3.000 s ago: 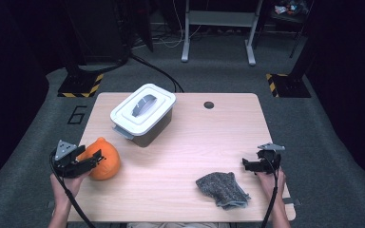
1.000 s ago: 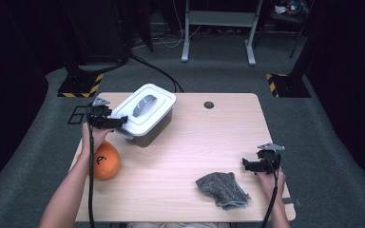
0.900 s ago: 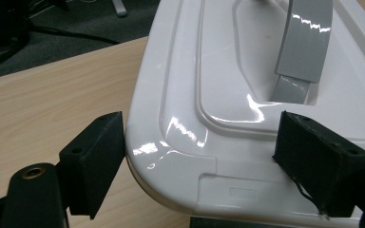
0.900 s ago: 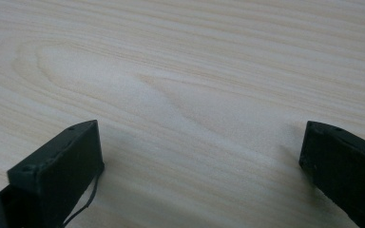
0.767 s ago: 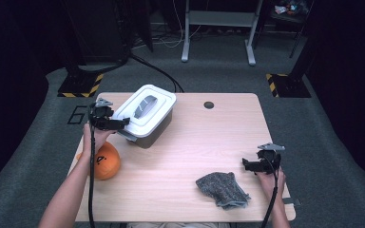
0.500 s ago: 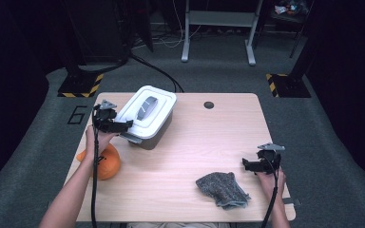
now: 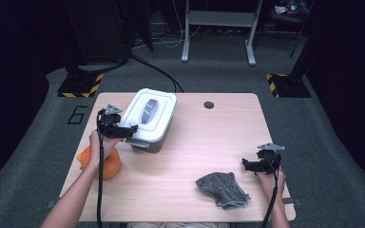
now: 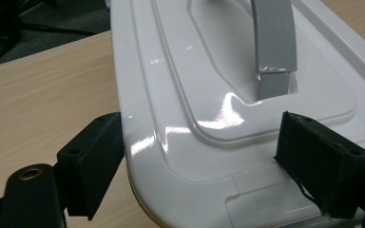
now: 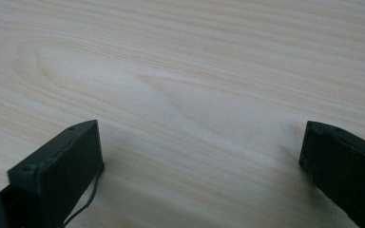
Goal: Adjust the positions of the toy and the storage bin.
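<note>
White plastic is right in front of your left gripper (image 7: 132, 128): the lidded box (image 7: 148, 118) sits at the table's (image 7: 209, 142) far left, and your jaws stand wide apart at its near corner, gripping nothing. Your right gripper (image 7: 245, 164) hovers low over bare wood, jaws apart too, near the grey cloth (image 7: 221, 189).

A lab or recording studio: dark curtained surroundings, grey carpet (image 7: 313, 118), hazard-striped stand bases (image 7: 78, 90), floor cables (image 7: 157, 71), a metal frame (image 7: 218, 28) beyond the counter (image 7: 195, 142).
</note>
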A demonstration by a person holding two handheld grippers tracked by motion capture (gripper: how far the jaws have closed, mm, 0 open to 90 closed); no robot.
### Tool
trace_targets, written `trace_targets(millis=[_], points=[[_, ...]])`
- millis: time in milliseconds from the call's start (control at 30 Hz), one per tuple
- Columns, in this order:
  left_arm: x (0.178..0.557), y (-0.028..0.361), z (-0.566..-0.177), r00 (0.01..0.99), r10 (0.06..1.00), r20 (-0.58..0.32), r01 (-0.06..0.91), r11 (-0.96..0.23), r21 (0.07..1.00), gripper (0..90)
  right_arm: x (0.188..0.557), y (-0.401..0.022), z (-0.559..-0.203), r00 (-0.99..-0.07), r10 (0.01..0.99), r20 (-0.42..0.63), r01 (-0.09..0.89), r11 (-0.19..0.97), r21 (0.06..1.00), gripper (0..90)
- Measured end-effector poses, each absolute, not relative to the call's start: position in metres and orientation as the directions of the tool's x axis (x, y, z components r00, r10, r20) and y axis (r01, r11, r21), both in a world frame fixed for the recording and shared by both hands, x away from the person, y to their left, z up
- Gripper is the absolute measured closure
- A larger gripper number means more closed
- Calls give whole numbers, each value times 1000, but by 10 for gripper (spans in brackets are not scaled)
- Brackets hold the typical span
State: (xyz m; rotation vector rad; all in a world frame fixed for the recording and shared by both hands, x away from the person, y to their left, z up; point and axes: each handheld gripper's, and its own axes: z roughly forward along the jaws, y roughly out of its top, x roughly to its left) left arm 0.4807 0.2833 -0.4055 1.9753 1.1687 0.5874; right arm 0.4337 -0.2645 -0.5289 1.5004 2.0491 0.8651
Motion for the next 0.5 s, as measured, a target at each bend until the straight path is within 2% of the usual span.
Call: trace_targets(millis=[500], points=[[467,265,-407,487,873,-2,527,-292,798,130,434,-264,-529,-301,954,5,667,207,715,0]])
